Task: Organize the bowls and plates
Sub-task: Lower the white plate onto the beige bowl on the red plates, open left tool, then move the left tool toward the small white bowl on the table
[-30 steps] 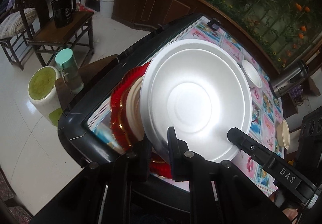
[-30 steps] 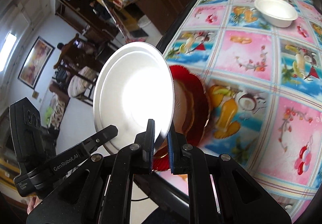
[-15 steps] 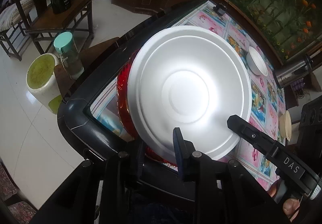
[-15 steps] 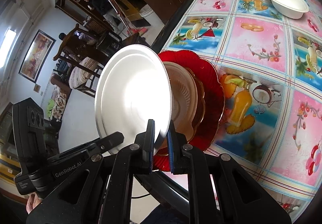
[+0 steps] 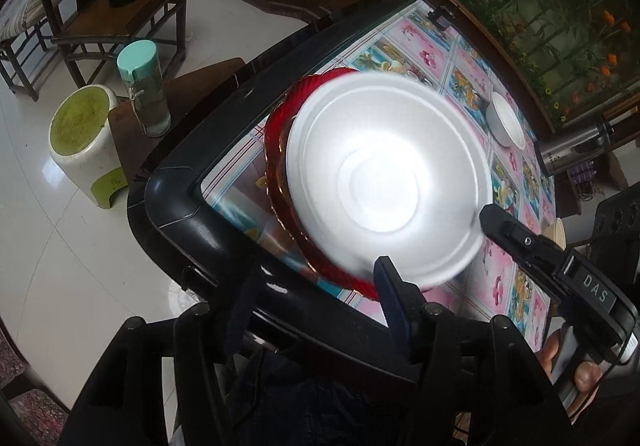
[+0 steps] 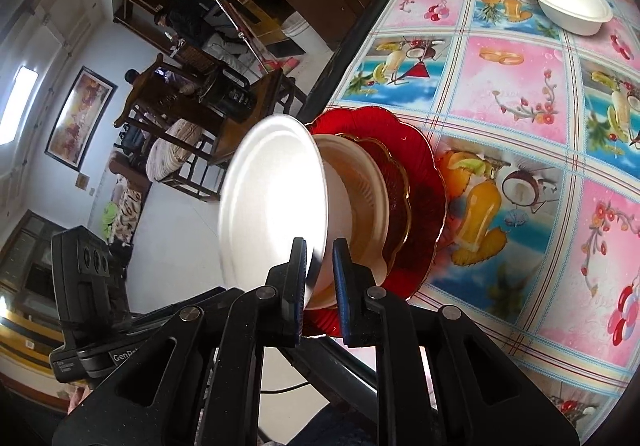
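Black fingers of the right tool [image 6: 319,278] stand a little apart, the rim of the white plate [image 6: 272,201] between them; whether they still pinch it I cannot tell. In the left wrist view, the left tool [image 5: 316,298] is spread wide and holds nothing, the plate's edge blurred above it. That plate tilts over a cream bowl [image 6: 360,205] on a red plate [image 6: 424,181] near the worktop [image 6: 520,93] edge. Farther off sits a white bowl [image 6: 568,1].

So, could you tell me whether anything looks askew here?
Yes: the white plate stands tilted on edge over the red plate stack, not flat. The right gripper straddles its rim; the left gripper is open.
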`<state>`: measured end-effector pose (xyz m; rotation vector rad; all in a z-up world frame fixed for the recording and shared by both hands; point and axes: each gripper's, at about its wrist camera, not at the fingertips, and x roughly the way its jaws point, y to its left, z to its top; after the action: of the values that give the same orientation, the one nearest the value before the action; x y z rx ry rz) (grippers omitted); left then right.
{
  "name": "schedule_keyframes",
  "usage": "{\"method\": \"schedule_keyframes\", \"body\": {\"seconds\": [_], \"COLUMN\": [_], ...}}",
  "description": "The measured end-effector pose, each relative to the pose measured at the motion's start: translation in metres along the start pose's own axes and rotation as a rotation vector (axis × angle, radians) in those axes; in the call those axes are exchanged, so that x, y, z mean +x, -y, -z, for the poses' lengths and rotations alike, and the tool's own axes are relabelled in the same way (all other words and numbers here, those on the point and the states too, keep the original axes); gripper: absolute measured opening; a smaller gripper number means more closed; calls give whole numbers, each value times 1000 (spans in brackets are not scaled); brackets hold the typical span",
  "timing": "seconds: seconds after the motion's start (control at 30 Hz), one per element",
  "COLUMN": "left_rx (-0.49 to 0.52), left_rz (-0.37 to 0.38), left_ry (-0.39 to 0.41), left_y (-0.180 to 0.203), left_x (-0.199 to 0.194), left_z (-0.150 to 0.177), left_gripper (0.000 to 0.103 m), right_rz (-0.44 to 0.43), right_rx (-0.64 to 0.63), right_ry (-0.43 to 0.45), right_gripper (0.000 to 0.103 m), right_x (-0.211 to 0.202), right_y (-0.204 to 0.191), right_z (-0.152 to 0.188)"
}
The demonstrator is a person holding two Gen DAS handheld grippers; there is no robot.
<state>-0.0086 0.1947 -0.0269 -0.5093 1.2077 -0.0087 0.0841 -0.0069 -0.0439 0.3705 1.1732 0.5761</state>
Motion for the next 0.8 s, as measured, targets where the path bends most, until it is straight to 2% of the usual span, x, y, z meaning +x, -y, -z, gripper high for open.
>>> {"method": "schedule_keyframes", "body": {"seconds": [0.13,0.33,0.53,0.67,0.73,0.8], "left_rx": [13,20,36,101,141,179], "left_rz": [2,8,32,7,9,14], "left_ry": [1,-21,-31,10,41,66], "left_y": [1,0,3,19,31,45], "left_x": [-2,3,0,-12,-19,-22], "left_z": [2,8,16,18,20,21], "left_gripper": [64,65,65,65,65,71], "right_rz": [-17,-46,-49,-54,-58,-57], "right_rx": [9,50,127,188,212,246], "right_ry": [19,60,106,138,152,180], "right_gripper": [17,17,17,17,24,34], "right_x": [-9,-23,-40,-53,-60,-69], "right_y": [4,19,51,80,92,108], "right_z": [-2,-7,-14,-18,-18,-19]}}
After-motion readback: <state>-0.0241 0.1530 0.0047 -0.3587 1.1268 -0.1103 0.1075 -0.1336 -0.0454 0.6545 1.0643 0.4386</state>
